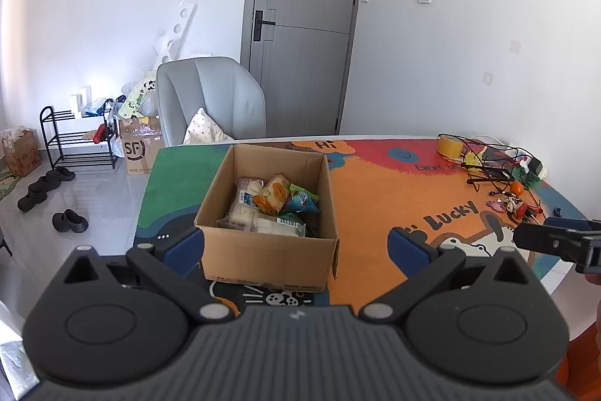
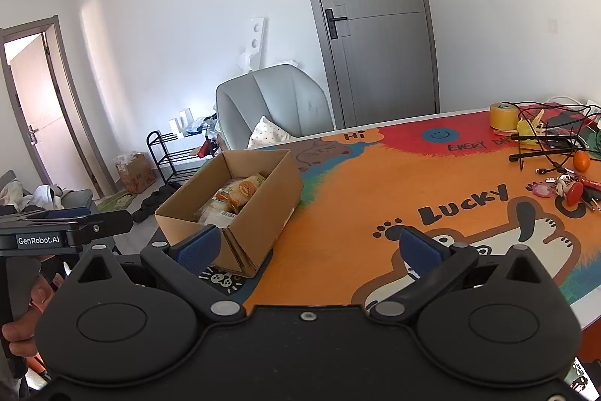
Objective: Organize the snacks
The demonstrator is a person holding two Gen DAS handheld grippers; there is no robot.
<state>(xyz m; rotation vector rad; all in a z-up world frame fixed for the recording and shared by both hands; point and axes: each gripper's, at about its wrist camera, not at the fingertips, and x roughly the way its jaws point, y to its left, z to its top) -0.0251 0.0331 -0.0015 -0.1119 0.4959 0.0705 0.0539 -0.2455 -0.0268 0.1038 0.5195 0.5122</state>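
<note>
An open cardboard box [image 1: 268,256] stands on the colourful table mat [image 1: 375,198]. Several snack packets [image 1: 274,207] lie inside it. My left gripper [image 1: 296,245] is open and empty, its blue pads either side of the box's near wall, held back from it. In the right wrist view the box [image 2: 263,205] is left of centre with the snack packets [image 2: 234,198] inside. My right gripper [image 2: 308,247] is open and empty above the mat [image 2: 357,198], to the right of the box.
At the far right of the table lie a yellow tape roll [image 2: 504,115], a black wire rack with cables [image 2: 552,138], an orange [image 2: 581,161] and keys [image 2: 563,188]. A grey chair [image 1: 210,100] stands behind the table. A shoe rack [image 1: 77,138] and boxes are on the floor.
</note>
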